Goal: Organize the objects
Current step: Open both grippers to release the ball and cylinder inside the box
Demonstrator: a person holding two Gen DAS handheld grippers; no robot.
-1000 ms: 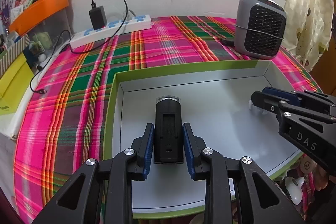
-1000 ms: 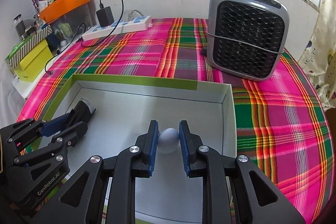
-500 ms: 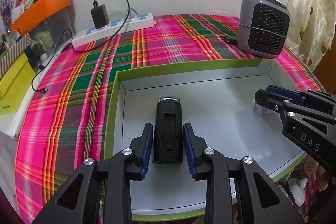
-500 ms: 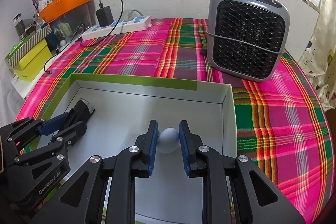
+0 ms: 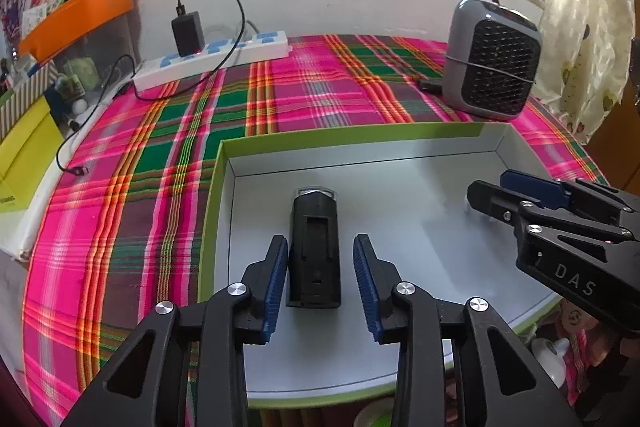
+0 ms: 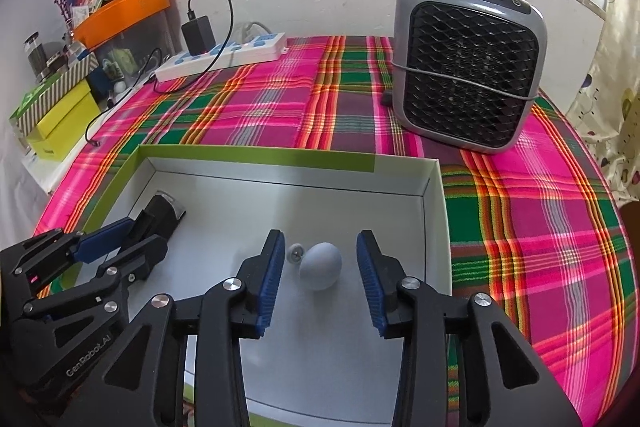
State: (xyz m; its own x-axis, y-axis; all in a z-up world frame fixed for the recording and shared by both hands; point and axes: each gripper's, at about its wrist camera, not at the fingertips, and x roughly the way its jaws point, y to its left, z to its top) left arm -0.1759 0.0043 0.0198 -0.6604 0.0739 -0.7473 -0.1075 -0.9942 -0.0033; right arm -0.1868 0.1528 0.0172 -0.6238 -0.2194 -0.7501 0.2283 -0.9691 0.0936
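Your left gripper [image 5: 320, 281] stands with jaws just opened, clear gaps either side of the black device [image 5: 314, 253] lying between them; your right gripper [image 6: 320, 277] likewise, jaws just opened, the pale egg [image 6: 321, 265] loose between the pads with a small round pin [image 6: 295, 251] just beside the left pad. The tray [image 6: 256, 155] floor between both grippers lies bare; its low walls bound you. Beyond the far wall, the heater [image 6: 468, 75] blocks the right; the power strip [image 5: 212, 57] and cables occupy the back left; plaid cloth [image 5: 320, 99] between is open.

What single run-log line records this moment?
left gripper: opening, black device released | right gripper: opening, pale egg released | both in tray
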